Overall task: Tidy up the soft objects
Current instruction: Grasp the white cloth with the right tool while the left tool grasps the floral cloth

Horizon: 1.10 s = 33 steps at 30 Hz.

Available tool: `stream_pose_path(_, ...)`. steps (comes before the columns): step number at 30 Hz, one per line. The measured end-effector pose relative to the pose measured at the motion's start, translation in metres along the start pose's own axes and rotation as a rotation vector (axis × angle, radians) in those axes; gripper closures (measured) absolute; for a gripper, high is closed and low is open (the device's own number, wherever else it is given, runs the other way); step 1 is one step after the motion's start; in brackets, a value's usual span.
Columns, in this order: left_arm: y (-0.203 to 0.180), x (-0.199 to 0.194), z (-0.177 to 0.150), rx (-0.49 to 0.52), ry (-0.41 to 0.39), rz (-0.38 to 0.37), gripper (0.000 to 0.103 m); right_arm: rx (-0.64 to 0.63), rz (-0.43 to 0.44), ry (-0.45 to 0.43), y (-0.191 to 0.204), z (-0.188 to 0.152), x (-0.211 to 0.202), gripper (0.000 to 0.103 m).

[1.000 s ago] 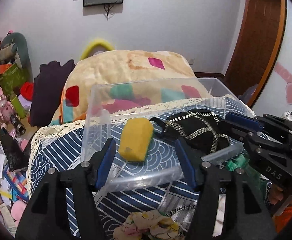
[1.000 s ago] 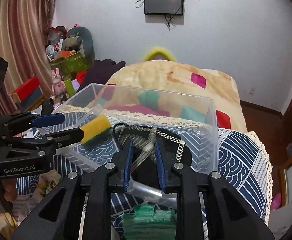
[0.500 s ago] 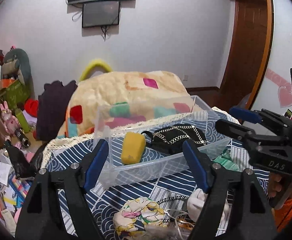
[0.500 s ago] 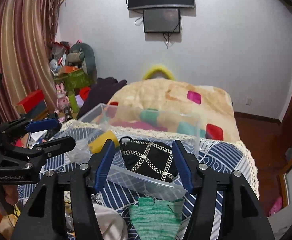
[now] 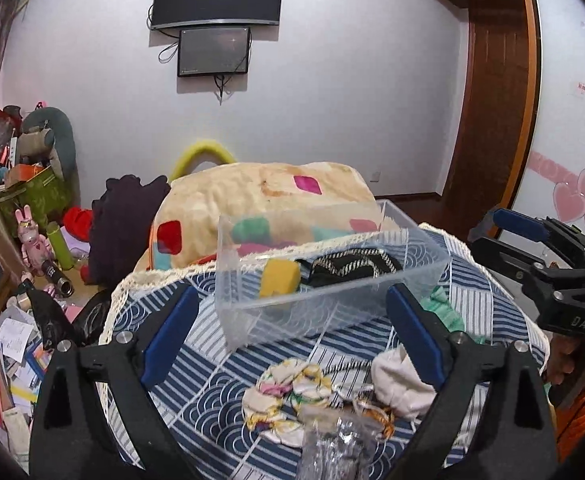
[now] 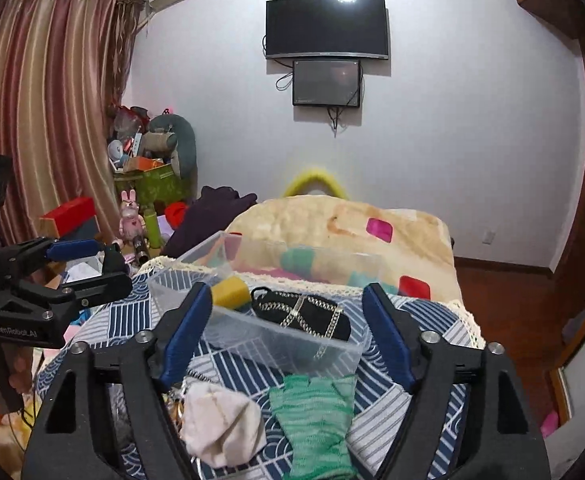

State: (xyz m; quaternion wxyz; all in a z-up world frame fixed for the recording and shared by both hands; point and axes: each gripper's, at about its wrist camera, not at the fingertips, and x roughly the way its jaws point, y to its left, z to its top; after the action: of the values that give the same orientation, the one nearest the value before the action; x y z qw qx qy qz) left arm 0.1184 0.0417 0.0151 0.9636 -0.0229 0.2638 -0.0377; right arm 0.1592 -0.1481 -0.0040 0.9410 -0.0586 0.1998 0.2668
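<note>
- The clear plastic storage bin is taken as landmark. It stands on the blue-and-white patterned cloth, and inside it are seen a yellow sponge block and a black pouch w/ a metal chain.
- The left gripper is seen w/ jaws wide and opening, nothing between the pads; only the bin's near wall shows behind the gap.
- The right gripper is also opening, fairly wide, and nothing is held.
- Not sorted yet, all just in front of the bin: a floral crumpled cloth, a cream-white soft bundle and a green knitted glove.
- Risk 1: the bin is light and its wall is thin, so it could be pushed or tipped if a finger is brought against the near wall during the next reach.
- Risk 2: the three soft items lie close together. Two could be pinched at once, or only a fold caught, and the item would probably slip out during the lift.
- Risk 3: the chain seems to hang over the bin's near wall; it could be snagged by a pad and the pouch pulled out.
- Risk 4: a crinkled clear plastic piece lies in front of the floral cloth and could be grabbed by mistake.
</note>
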Motion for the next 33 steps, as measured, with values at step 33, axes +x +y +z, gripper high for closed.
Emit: stream_pose_path(33, 0.023, 0.083, -0.094, -0.137, 0.310, -0.008, 0.039, 0.071, 0.195, 0.305, 0.023, -0.087, 0.057, 0.051)
